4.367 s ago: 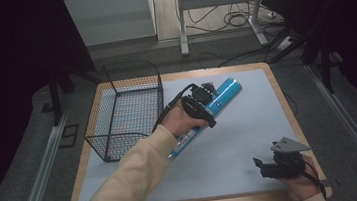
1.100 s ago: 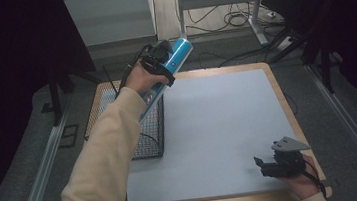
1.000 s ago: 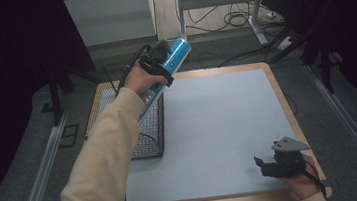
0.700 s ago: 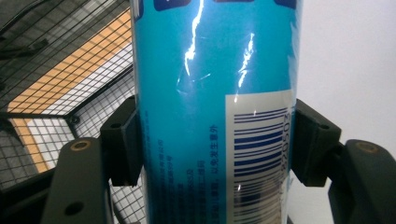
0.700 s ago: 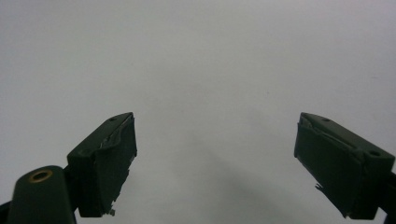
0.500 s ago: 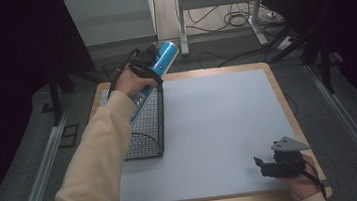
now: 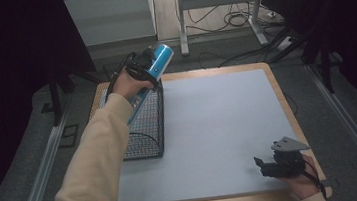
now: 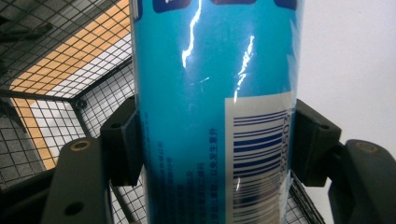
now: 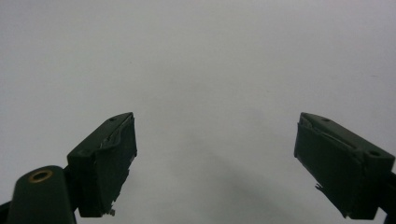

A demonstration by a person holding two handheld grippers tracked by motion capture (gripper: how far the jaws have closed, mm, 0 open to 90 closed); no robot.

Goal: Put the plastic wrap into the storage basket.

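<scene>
The left gripper (image 7: pixel 142 70) is clamped on a glossy blue cylindrical can (image 8: pixel 215 93), gripped across its body and held tilted above the black wire basket (image 7: pixel 147 129) at the table's left edge, presumably to be lowered inside. The right gripper (image 9: pixel 215 163), jaws spread and empty, is rested on the pale grey tabletop (image 7: pixel 219 121), well apart.
</scene>
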